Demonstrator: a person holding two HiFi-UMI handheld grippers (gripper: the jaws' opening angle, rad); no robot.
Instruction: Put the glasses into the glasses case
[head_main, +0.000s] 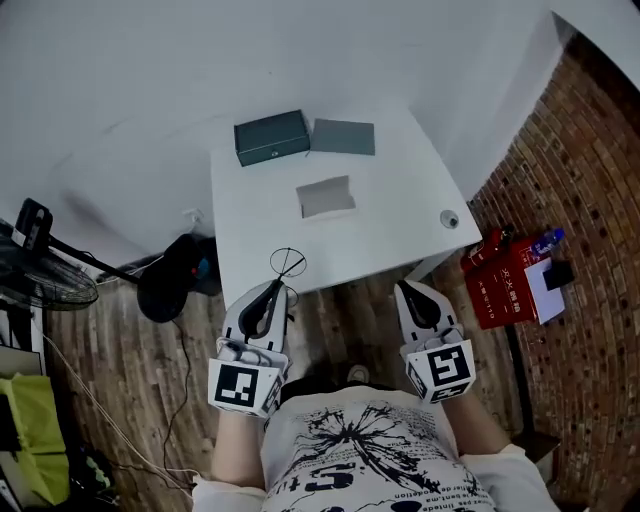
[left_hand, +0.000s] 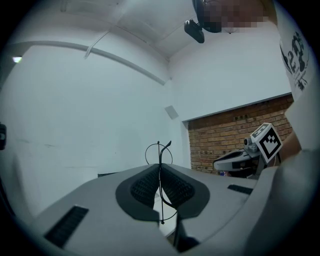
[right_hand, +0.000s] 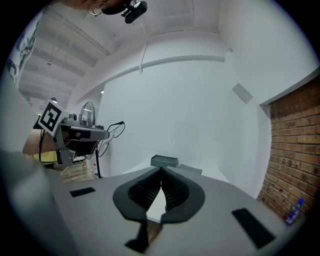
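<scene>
Thin black wire-rimmed glasses (head_main: 287, 264) stick out over the near edge of the white table (head_main: 400, 200), with my left gripper (head_main: 278, 288) shut on them. In the left gripper view the frame (left_hand: 159, 150) runs upright between the closed jaws (left_hand: 160, 167). A dark green glasses case (head_main: 270, 137) lies shut at the table's far side, also seen as the case (right_hand: 165, 161) ahead of my right gripper. A flat grey piece (head_main: 343, 137) lies just right of it. My right gripper (head_main: 408, 288) hovers below the table's near edge, shut (right_hand: 161, 172) with nothing in it.
A small open grey box (head_main: 327, 197) sits mid-table and a small round object (head_main: 449, 219) near the right edge. On the wooden floor stand a fan (head_main: 40, 280) and a black object (head_main: 170, 275) at left, and a red box (head_main: 505, 280) by the brick wall at right.
</scene>
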